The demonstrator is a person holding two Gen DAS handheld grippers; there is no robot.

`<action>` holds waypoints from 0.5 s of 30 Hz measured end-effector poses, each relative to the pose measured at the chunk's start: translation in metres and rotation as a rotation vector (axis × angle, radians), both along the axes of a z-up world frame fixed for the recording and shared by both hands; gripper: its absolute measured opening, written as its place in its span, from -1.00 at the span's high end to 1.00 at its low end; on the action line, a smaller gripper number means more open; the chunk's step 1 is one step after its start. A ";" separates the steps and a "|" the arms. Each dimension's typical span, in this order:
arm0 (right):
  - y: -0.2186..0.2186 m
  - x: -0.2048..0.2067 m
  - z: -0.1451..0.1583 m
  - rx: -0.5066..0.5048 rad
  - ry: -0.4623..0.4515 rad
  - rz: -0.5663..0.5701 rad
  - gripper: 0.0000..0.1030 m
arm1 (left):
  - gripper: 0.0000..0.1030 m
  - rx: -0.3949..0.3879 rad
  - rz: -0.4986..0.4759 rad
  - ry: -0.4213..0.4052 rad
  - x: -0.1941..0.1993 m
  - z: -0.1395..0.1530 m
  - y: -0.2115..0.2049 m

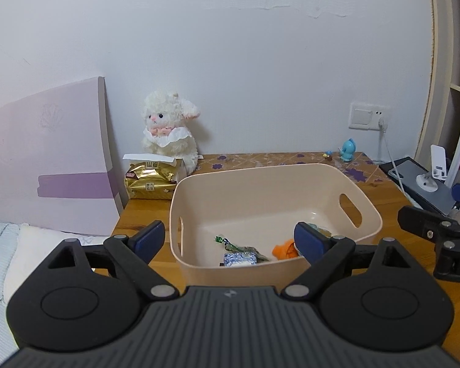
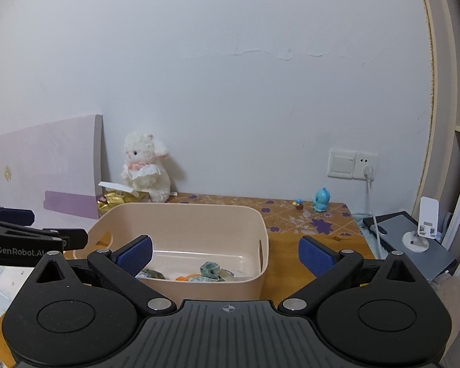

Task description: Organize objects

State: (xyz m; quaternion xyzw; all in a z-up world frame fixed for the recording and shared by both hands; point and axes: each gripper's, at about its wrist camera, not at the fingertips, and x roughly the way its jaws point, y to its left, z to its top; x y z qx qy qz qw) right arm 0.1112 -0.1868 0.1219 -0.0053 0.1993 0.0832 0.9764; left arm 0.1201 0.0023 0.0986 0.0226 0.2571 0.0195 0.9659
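Both grippers hang level in front of the bin, jaws spread wide, nothing between them. The left gripper (image 1: 230,239) brackets the bin's (image 1: 365,205) near-left corner; the right gripper (image 2: 225,254) straddles its right wall. Just ahead and below, inside the bin, small things already lie loose: a blue-white packet (image 1: 239,259), an orange scrap (image 1: 283,250), a green cloth (image 2: 210,270). Probably sorting is nearly done. Beyond the bin's far-left corner sits a gold bag (image 1: 150,181), with a plush lamb (image 1: 168,128) propped against the wall. Far right, a blue figurine (image 2: 321,199) stands untouched.
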 end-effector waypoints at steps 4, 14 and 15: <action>-0.003 -0.022 0.004 0.014 -0.018 0.013 -1.00 | -0.79 -0.006 -0.007 -0.014 -0.019 0.003 0.002; 0.000 -0.068 -0.007 -0.009 -0.008 0.032 -1.00 | -0.80 0.003 -0.004 -0.039 -0.066 0.001 0.004; 0.001 -0.074 -0.008 -0.009 -0.008 0.031 -1.00 | -0.80 0.002 -0.007 -0.034 -0.071 0.001 0.004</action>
